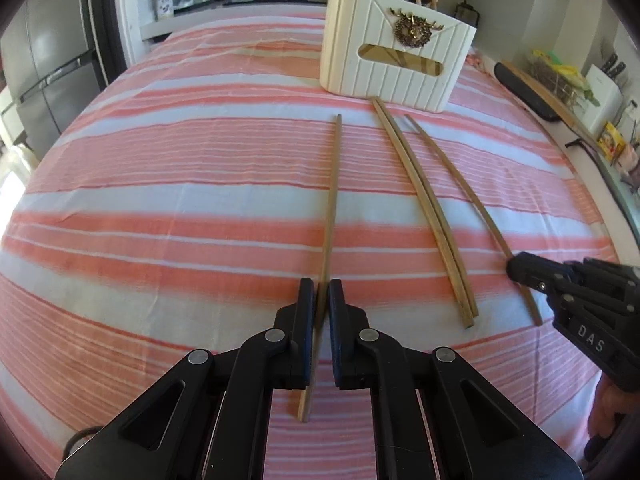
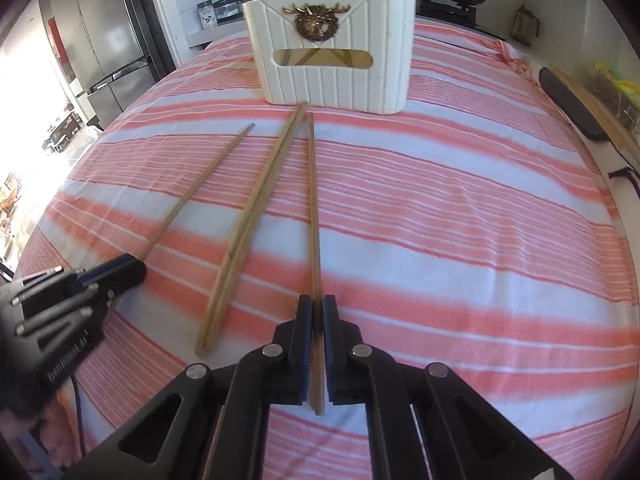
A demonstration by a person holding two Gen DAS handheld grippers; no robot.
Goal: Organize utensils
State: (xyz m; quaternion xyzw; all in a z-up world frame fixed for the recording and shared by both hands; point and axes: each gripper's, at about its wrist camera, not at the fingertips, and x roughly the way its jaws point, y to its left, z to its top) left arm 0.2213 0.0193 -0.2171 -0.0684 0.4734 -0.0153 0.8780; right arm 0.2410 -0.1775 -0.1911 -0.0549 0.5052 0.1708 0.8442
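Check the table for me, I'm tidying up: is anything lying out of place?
Yes. Four chopsticks lie loose on the striped cloth in front of the white holder: a touching pair untouched, one in the left gripper, one in the right gripper.

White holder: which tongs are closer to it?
Right, probably. The right tongs face the white holder nearly head-on, their chopstick tip almost reaching it; the left tongs sit off to its left, their chopstick stopping short.
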